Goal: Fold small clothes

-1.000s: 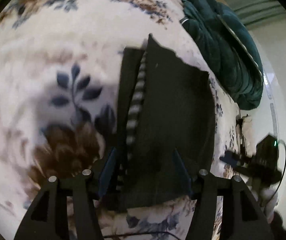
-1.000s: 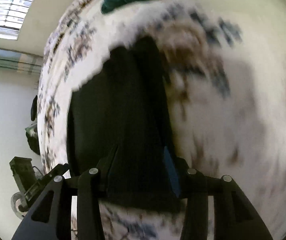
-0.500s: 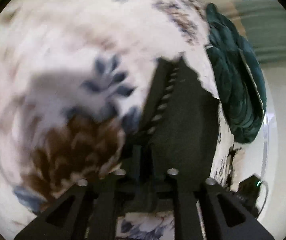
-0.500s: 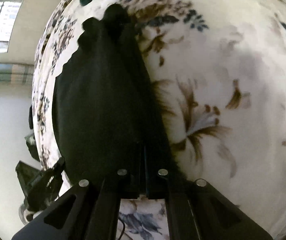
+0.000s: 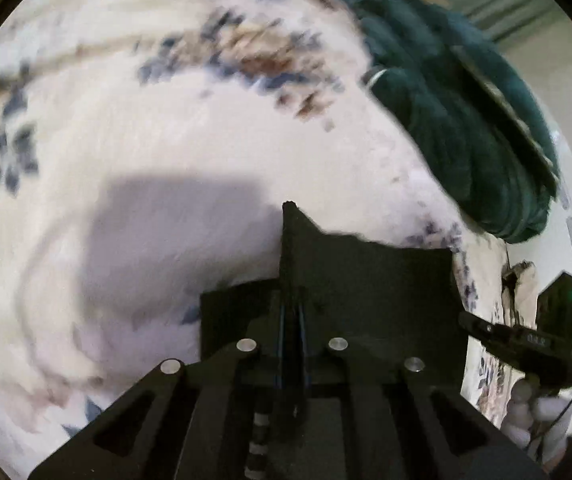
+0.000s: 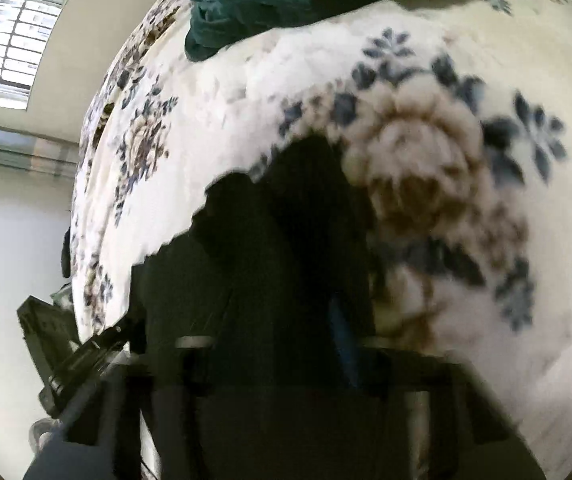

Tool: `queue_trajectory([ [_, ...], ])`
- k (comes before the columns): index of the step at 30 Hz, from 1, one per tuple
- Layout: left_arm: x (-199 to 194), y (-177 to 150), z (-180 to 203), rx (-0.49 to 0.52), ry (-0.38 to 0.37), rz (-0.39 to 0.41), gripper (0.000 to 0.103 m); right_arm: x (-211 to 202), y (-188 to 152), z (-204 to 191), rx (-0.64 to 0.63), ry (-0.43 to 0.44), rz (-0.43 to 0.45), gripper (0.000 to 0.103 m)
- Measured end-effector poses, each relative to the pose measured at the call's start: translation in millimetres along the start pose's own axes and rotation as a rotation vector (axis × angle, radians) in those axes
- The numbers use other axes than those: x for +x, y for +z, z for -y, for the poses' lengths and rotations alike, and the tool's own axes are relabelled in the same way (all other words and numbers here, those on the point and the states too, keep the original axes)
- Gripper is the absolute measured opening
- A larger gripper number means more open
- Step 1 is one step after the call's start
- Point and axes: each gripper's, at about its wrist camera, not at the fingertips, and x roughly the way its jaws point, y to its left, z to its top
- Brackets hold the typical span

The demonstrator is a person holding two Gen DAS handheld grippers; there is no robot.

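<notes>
Left gripper (image 5: 292,320) and right gripper (image 6: 286,344): both clamped on black garment (image 5: 366,272), lifted over floral bed (image 5: 166,120).

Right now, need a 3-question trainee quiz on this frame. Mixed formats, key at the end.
1. True or false: the left gripper has its jaws shut on the black garment.
2. What does the garment lie on? A) a wooden table B) a floral blanket C) a tiled floor
3. Fill in: the bundle at the blanket's far edge, the teal blanket, is ____ in colour.

Key: 1 true; 2 B; 3 teal (dark green).
</notes>
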Motion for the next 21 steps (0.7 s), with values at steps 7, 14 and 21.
queue_trajectory([
  [7,29,9,-16,-0.018,0.040,-0.071,0.005,-5,1,5,0.029,-0.072,0.063,0.006],
  [14,2,3,-33,-0.156,-0.070,-0.081,0.028,15,9,6,0.020,-0.117,-0.044,0.016],
  [21,-18,-57,-8,0.008,0.106,-0.106,0.050,3,-33,4,-0.066,-0.054,-0.141,0.052],
])
